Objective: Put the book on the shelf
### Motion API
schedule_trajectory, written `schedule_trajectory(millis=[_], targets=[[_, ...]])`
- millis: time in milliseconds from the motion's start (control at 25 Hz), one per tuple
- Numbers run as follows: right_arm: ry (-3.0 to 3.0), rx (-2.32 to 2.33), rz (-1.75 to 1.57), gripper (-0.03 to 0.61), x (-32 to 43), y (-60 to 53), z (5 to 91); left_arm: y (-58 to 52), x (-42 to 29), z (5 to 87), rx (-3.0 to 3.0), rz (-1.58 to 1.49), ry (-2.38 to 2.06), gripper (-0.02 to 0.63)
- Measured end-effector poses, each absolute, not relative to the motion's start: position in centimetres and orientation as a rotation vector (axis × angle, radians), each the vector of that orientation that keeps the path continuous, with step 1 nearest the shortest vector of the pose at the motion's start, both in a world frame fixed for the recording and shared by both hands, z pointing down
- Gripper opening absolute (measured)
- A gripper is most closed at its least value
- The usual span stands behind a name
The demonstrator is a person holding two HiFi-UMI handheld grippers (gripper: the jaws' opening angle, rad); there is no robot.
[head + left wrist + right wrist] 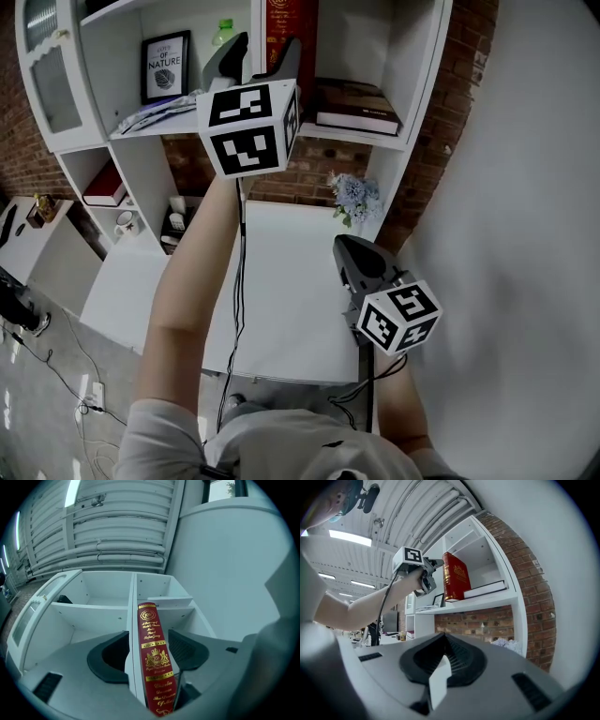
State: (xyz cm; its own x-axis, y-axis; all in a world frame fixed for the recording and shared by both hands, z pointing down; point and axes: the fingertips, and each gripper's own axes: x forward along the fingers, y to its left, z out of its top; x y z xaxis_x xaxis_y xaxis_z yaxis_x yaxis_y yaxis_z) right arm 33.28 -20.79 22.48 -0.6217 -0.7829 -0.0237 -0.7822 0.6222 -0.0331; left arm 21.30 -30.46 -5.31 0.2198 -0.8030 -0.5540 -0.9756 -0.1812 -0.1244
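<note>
White shelf unit [375, 137] against brick wall [309, 173]. Red book [153, 658] stands upright on the upper shelf at twelve o'clock, between the released, wide-apart jaws of the left hand-held gripper [261, 54]. Right hand-held gripper [443, 660], at five o'clock, is clenched and empty.

Red book [154, 663] here: cover smooth with a soft sheen, leather-like, gilt lettering shining on the spine. The white shelf [93, 616] around it looks like smooth painted board, satin rather than glossy. Left gripper [150, 654] has a matt grey plastic shell, with darker, ribbed, rubbery-looking pads [187, 651]. Right gripper [440, 663] is the same matt grey plastic with the same ribbed dark pads. The brick wall [487, 620] is rough and unglazed. The table [291, 281] top is plain white, smooth and matt
</note>
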Motion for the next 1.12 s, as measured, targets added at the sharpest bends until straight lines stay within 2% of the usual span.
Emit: schedule_trajectory(millis=[80, 320, 560, 720, 1120], targets=[[2.816, -1.322, -0.029, 0.011, 32.3, -20.5, 22.6, -29.6, 20.8, -4.5, -2.060, 0.493, 1.638, 0.261], [2.870, -1.232, -0.037, 0.012, 28.7, -19.9, 23.2, -27.3, 18.6, -2.0, -2.075, 0.457, 1.654, 0.109], [2.891, -1.185, -0.020, 0.012, 24.7, -19.6, 23.2, -25.3, 16.0, -0.1, -2.120, 0.439, 1.628, 0.038], [2.882, -1.185, -0.008, 0.011, 22.3, -19.6, 22.8, -24.7, 14.5, 1.4, -2.173, 0.412, 1.587, 0.014], [2.856, -1.238, -0.019, 0.012, 17.1, -20.2, 22.9, -23.6, 10.3, 6.4, -2.286, 0.358, 1.472, 0.012]])
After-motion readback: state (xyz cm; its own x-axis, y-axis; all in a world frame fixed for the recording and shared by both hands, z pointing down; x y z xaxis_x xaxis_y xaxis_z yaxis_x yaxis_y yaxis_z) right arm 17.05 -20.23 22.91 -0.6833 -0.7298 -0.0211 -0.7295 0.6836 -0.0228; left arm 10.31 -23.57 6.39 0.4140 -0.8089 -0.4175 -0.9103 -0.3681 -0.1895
